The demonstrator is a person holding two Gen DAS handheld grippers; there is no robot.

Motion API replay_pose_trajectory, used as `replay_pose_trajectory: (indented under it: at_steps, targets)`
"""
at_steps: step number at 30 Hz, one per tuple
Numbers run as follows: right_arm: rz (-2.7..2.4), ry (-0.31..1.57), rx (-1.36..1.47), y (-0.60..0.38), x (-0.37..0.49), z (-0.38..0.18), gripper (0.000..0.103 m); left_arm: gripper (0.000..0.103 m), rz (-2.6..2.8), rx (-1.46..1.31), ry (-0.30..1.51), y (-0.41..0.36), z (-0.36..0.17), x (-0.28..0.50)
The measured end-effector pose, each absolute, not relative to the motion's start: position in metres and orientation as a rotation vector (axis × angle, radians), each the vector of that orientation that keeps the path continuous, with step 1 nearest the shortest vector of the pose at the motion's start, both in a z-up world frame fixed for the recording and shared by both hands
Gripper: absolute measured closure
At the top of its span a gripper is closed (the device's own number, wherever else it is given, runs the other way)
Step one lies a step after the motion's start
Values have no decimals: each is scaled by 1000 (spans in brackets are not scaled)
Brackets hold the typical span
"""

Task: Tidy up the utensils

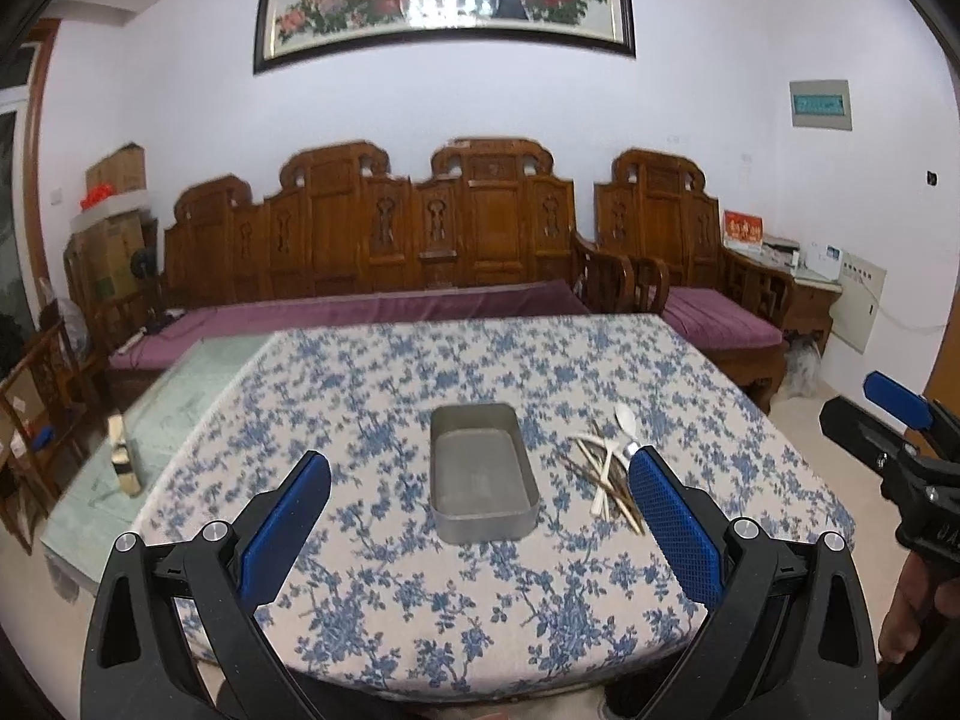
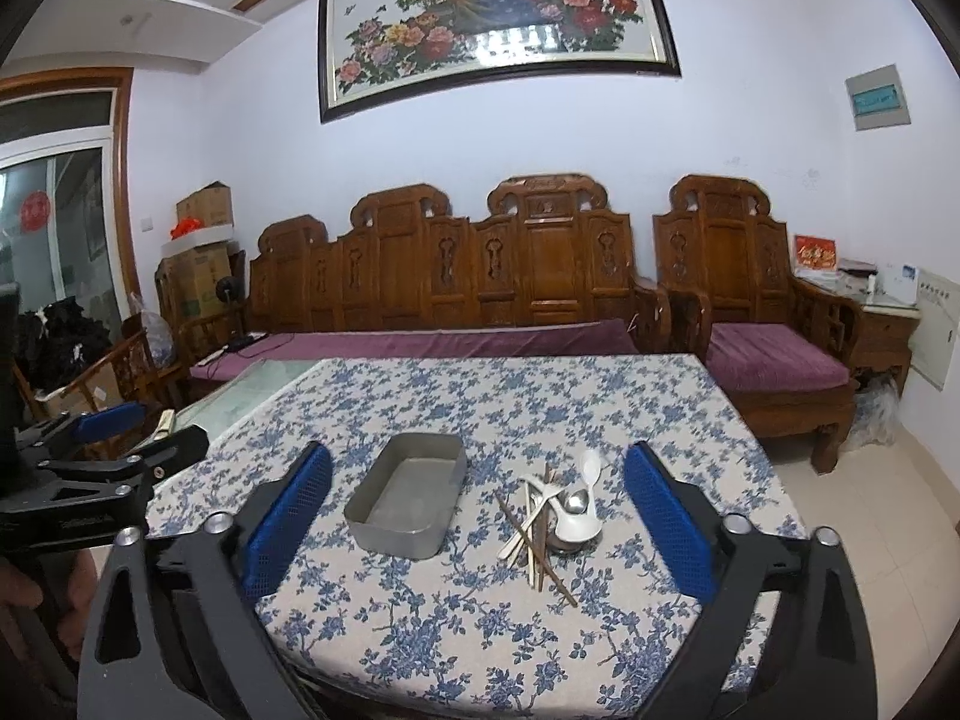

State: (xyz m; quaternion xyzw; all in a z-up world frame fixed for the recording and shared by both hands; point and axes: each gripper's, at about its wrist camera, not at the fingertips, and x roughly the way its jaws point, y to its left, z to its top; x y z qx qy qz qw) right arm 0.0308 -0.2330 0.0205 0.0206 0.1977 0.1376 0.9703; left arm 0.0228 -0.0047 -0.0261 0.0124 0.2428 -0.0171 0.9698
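A desk (image 2: pixel 600 408) covered by a blue-and-white floral tablecloth carries an empty grey metal tray (image 2: pixel 408 504), rectangular with rounded corners and nothing inside it. Just to the right of the tray, apart from it, lies a loose pile of utensils (image 2: pixel 552 519): brown chopsticks (image 2: pixel 543 546) and pale ones crossed over each other, a white ceramic spoon (image 2: pixel 591 471) and a metal spoon (image 2: pixel 577 502) on top of them.

The left gripper (image 1: pixel 480 495) hovers above the near edge of the desk with its blue-padded fingers (image 1: pixel 288 525) wide apart; the tray sits in the gap between them further off, untouched. The right gripper (image 2: pixel 477 504) also hangs above the near part of the desk, its fingers (image 2: pixel 669 525) spread wide and holding nothing, with the tray and the utensil pile both seen between them but beyond their tips. Each gripper shows at the edge of the other's view, held in a person's hand (image 1: pixel 912 618).

Behind the desk stand a carved wooden sofa (image 2: pixel 456 276) with a purple cushion and a matching armchair (image 2: pixel 750 300); a framed flower-and-peacock picture (image 2: pixel 498 24) hangs on the wall above them.
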Motion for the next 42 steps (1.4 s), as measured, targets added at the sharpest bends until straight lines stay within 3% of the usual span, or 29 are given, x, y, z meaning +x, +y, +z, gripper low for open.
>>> replay_pose_trajectory:
  at_steps: [2, 18, 26, 35, 42]
  targets:
    - [292, 419, 38, -235, 39, 14, 21, 6, -50, 28, 520, -6, -35, 32]
    - [368, 588, -126, -243, 133, -50, 44, 6, -174, 9, 676, -26, -93, 94]
    - [413, 754, -150, -242, 183, -119, 66, 6, -203, 10, 723, -33, -111, 117]
    - [424, 950, -156, -255, 227, -203, 75, 7, -247, 54, 765, -51, -131, 136]
    - [469, 991, -184, -250, 237, -222, 82, 8, -284, 88, 804, -66, -146, 152]
